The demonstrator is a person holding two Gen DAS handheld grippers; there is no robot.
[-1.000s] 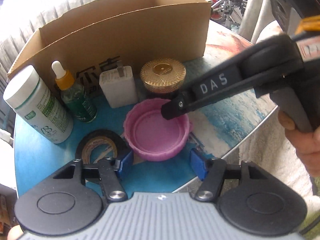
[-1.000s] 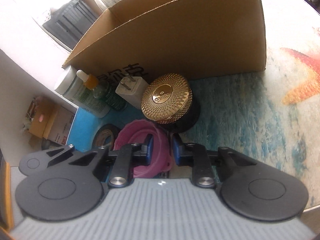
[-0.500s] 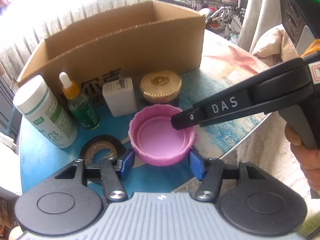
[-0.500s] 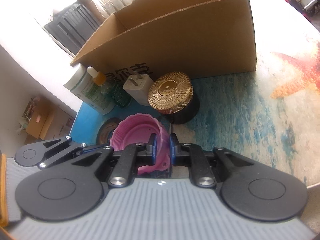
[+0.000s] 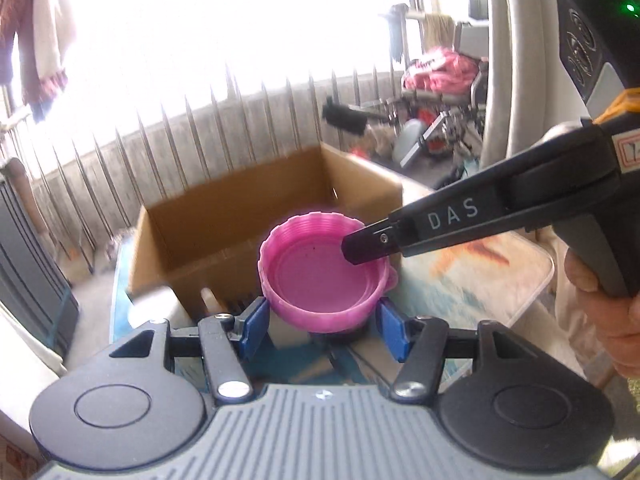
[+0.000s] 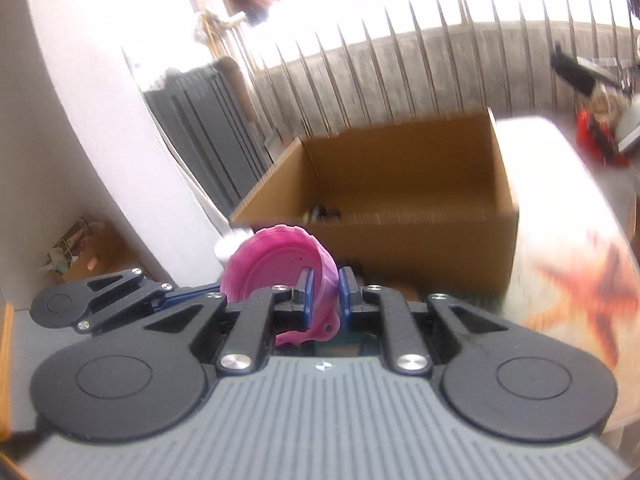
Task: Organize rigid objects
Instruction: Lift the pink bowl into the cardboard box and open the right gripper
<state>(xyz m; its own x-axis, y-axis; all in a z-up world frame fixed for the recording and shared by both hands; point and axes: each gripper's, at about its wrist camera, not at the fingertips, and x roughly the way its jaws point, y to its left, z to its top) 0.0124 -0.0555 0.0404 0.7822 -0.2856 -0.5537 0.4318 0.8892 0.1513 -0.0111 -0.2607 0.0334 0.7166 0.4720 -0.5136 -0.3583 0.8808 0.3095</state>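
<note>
A pink plastic lid (image 5: 320,276) hangs in the air, hollow side up, in front of the open cardboard box (image 5: 224,224). My left gripper (image 5: 322,326) holds it across its width, one blue pad on each side. From the right, my right gripper (image 5: 360,244) pinches the lid's rim wall. In the right wrist view the right gripper (image 6: 324,296) is shut on that wall, and the pink lid (image 6: 268,264) tilts away to the left. The lid hides most of the table below.
The cardboard box (image 6: 400,184) stands just behind the lid with small dark items (image 6: 324,212) on its floor. A white bottle top (image 5: 156,304) and a dropper tip (image 5: 208,296) peek up below left. The starfish-print table (image 6: 580,280) runs right. A hand (image 5: 608,312) holds the right gripper.
Both grippers have risen together with the pink lid, lifting it off the table to about the box's rim. Both views have tipped upward, and the table objects have dropped out of sight.
</note>
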